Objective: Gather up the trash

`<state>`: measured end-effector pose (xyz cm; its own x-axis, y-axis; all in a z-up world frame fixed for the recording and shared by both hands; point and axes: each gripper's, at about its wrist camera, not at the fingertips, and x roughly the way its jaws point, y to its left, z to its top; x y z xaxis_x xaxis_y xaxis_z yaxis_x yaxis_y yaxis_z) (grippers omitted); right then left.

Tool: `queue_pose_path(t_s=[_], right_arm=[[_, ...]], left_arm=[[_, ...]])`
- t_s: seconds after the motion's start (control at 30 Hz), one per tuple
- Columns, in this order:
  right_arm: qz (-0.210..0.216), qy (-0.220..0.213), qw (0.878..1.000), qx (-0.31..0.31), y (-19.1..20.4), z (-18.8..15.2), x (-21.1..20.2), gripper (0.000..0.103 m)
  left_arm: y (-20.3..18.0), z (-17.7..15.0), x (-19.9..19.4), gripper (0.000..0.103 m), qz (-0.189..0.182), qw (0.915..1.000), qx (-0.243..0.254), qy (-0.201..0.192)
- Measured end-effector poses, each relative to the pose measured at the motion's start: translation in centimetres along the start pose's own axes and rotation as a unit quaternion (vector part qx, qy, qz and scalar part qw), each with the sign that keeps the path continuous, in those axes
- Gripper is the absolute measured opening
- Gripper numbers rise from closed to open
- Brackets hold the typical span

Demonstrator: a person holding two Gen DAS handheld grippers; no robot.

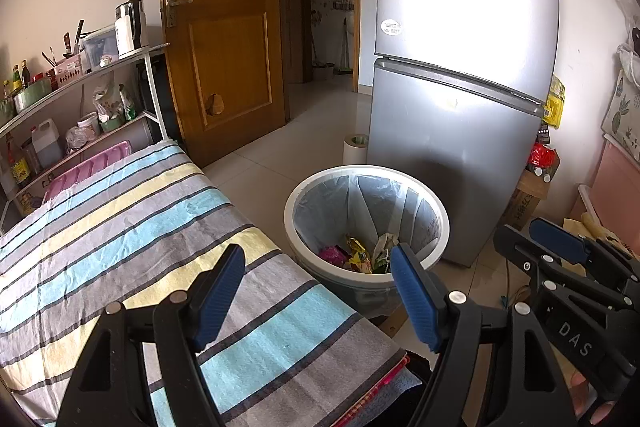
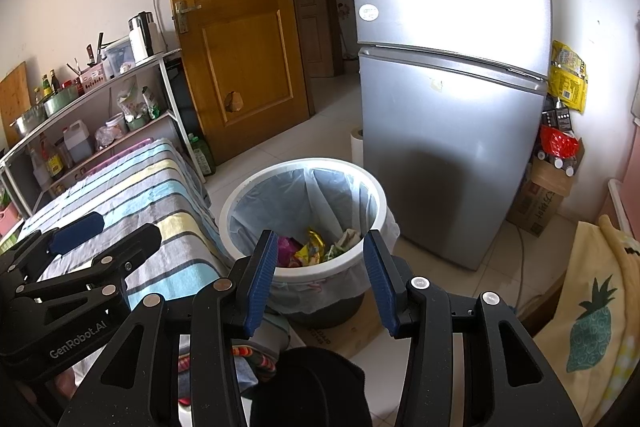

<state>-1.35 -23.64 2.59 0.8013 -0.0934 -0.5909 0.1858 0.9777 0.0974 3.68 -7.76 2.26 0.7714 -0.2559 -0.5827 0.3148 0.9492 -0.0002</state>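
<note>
A white trash bin (image 1: 291, 203) (image 2: 240, 195) with a clear liner stands on the floor between the striped table and the fridge. Colourful wrappers (image 1: 358, 255) (image 2: 310, 247) lie at its bottom. My left gripper (image 1: 316, 291) is open and holds nothing; it hovers over the table's striped cloth (image 1: 120, 219), just left of the bin. My right gripper (image 2: 320, 267) is open and holds nothing too, aimed at the bin's near rim. Each gripper shows in the other's view: the right one (image 1: 532, 239) to the right of the bin, the left one (image 2: 108, 231) above the cloth (image 2: 140, 195).
A silver fridge (image 1: 460, 107) (image 2: 448, 127) stands right behind the bin. An open wooden door (image 1: 224, 27), a cluttered kitchen shelf (image 1: 80, 87), a paper roll (image 1: 354, 149), a cardboard box (image 2: 536, 207) and a pineapple-print cloth (image 2: 592, 315) surround the spot.
</note>
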Motion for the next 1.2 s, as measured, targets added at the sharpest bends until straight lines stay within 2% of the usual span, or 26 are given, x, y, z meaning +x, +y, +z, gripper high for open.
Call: queue_pose_path(t_s=[1.2], right_arm=[[0.002, -0.001, 1.0, 0.0, 0.36, 0.11, -0.53, 0.046]], left_arm=[[0.06, 0.25, -0.08, 0.077, 0.0, 1.0, -0.001, -0.001]])
